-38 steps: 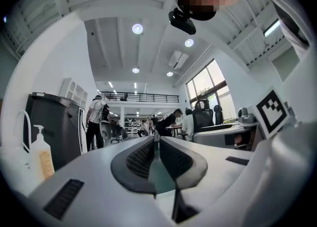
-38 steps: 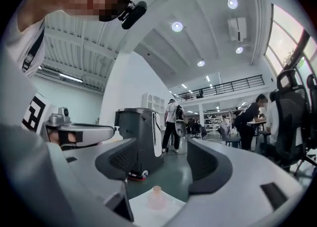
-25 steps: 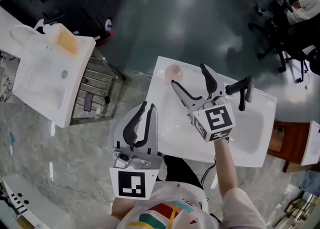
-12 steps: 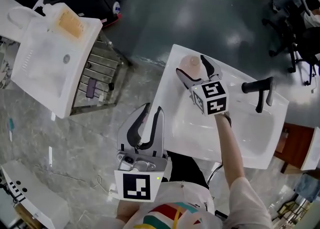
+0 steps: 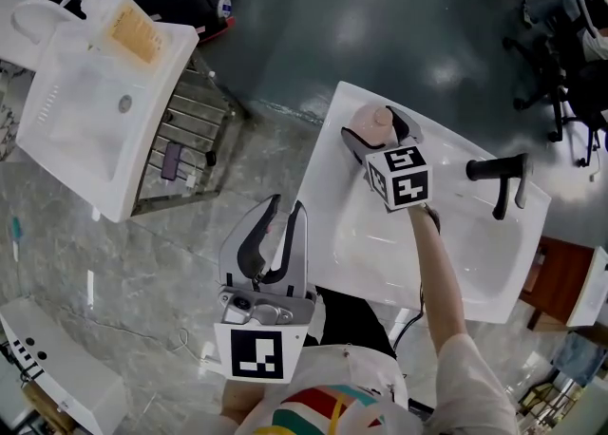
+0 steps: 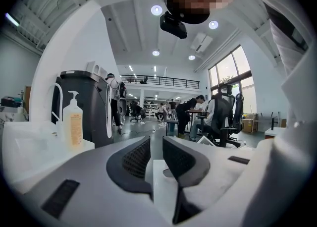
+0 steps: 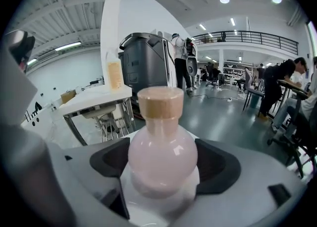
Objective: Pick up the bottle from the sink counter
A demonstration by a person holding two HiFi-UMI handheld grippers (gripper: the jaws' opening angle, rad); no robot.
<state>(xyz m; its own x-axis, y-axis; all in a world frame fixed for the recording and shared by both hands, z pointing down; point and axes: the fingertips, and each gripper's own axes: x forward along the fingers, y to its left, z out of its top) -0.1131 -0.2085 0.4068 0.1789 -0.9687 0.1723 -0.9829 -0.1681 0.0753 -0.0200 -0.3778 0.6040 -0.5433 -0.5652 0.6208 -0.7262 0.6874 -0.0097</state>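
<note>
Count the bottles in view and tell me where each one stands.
2. A pink bottle stands between the jaws of the right hand-held gripper, on the sink counter. A pump bottle stands on the other sink, far left. Others may be hidden.

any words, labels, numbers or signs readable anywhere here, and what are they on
No text reads clearly in any view.
Pump bottle: orange label, print too small to read.
Marker cube on the left tool, and the one on the right tool: black-and-white square patterns, no letters or numbers.
Pink bottle: no label shows.
</note>
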